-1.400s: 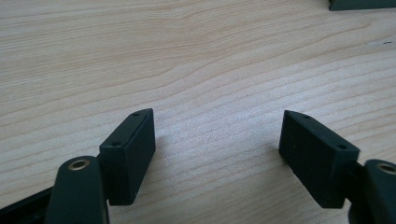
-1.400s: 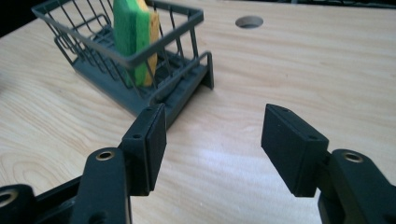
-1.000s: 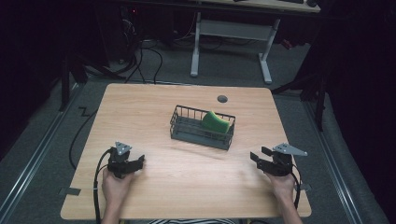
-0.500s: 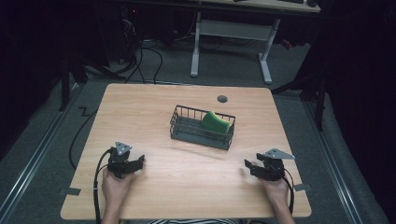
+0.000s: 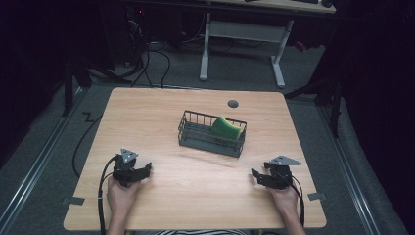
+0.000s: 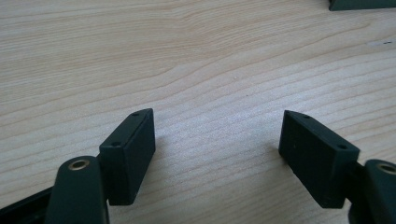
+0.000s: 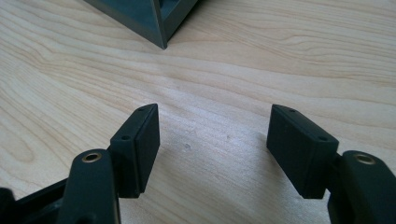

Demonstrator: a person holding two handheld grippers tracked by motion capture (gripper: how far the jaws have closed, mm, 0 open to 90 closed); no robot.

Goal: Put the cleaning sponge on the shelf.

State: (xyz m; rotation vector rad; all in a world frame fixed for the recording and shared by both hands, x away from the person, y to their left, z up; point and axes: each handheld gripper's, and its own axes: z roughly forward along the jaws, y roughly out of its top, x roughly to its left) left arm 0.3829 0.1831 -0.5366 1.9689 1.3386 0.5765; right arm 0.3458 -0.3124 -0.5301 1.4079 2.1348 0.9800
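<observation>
A dark wire basket (image 5: 211,141) stands at the middle of the wooden table (image 5: 161,107), with a green sponge (image 5: 225,128) leaning inside its right end. My left gripper (image 5: 146,169) rests on the table near the front left, held by a hand; its jaws are open with bare wood between them (image 6: 217,128). My right gripper (image 5: 255,174) lies near the front right, also open and holding nothing (image 7: 212,123). A corner of the basket (image 7: 154,21) shows at the top of the right gripper view, well ahead of the jaws.
A round grommet hole (image 5: 233,104) sits near the table's far edge. Cables (image 5: 103,196) trail from both grippers off the front edge. Beyond the table stands a white desk frame (image 5: 240,44) on a grey floor.
The right gripper has dropped down and drawn slightly back towards the front edge, settling on the table. The left gripper has stayed put.
</observation>
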